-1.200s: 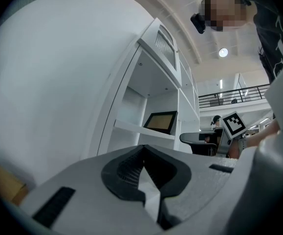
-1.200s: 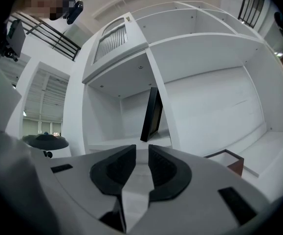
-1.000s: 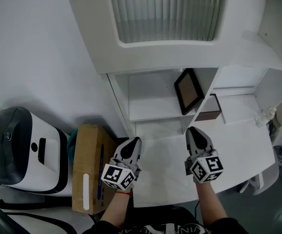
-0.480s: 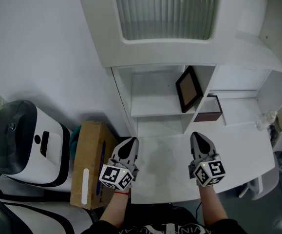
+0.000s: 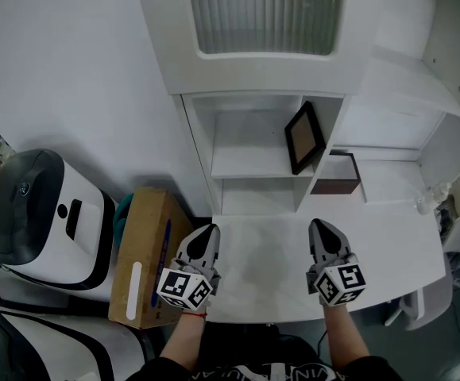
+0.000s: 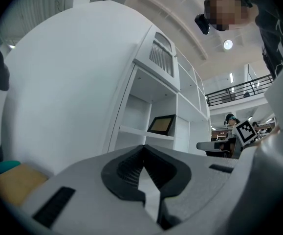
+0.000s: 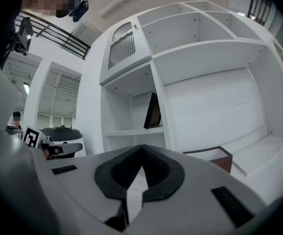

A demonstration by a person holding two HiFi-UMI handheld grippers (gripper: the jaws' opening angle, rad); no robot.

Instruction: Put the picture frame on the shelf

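The dark-rimmed picture frame [image 5: 303, 137] stands on the white shelf [image 5: 245, 165], leaning against the right divider of its compartment. It also shows in the left gripper view [image 6: 162, 125] and, edge-on, in the right gripper view [image 7: 153, 110]. My two grippers hover over the white desk [image 5: 269, 272], well short of the shelf. The left gripper [image 5: 205, 232] is shut and holds nothing; its jaws meet at the tips [image 6: 143, 147]. The right gripper [image 5: 319, 225] is also shut and holds nothing [image 7: 142, 146].
A brown open box [image 5: 337, 175] sits on the desk just right of the shelf unit. A cardboard box [image 5: 142, 252] and a white and grey machine [image 5: 39, 221] stand on the floor to the left. A ribbed panel [image 5: 265, 10] fronts the cabinet above.
Both grippers have drawn back toward the near edge of the desk, away from the shelf. The picture frame stays where it leans on the shelf.
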